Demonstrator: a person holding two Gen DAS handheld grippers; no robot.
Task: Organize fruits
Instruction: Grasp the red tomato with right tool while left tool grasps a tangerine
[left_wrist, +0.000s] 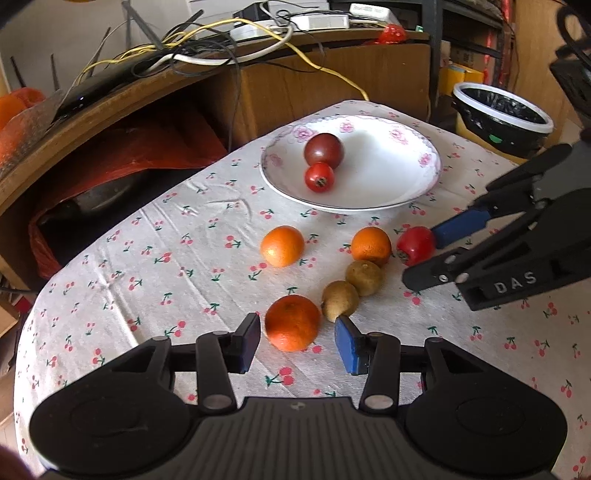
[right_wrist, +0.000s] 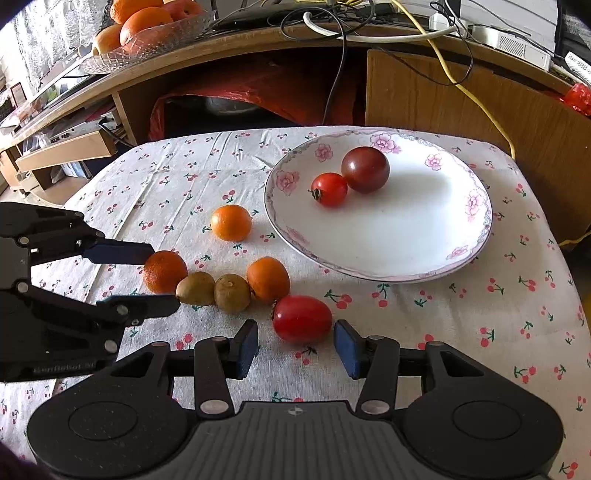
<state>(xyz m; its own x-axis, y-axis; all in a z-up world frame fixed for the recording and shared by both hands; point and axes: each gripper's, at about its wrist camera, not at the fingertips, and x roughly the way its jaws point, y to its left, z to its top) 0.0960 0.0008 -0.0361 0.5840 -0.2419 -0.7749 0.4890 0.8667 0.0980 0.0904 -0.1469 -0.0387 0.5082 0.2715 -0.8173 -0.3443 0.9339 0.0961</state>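
Sitting in the plate (right_wrist: 476, 236) already are two tomatoes (right_wrist: 330, 189); six fruits are waiting on the desk (left_wrist: 147, 258). Left gripper (left_wrist: 297, 338) is straddling an orange (left_wrist: 292, 322), right gripper (right_wrist: 295, 345) a tomato (right_wrist: 302, 318), jaws wide.

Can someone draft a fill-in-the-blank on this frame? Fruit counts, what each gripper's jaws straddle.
1. The plate holds ____ fruits.
2. The left gripper has its open jaws around an ____.
3. The right gripper has its open jaws on either side of the red ____ lying on the tablecloth.
4. Between two oranges, ____ kiwis sit side by side.

Missing words: two; orange; tomato; two
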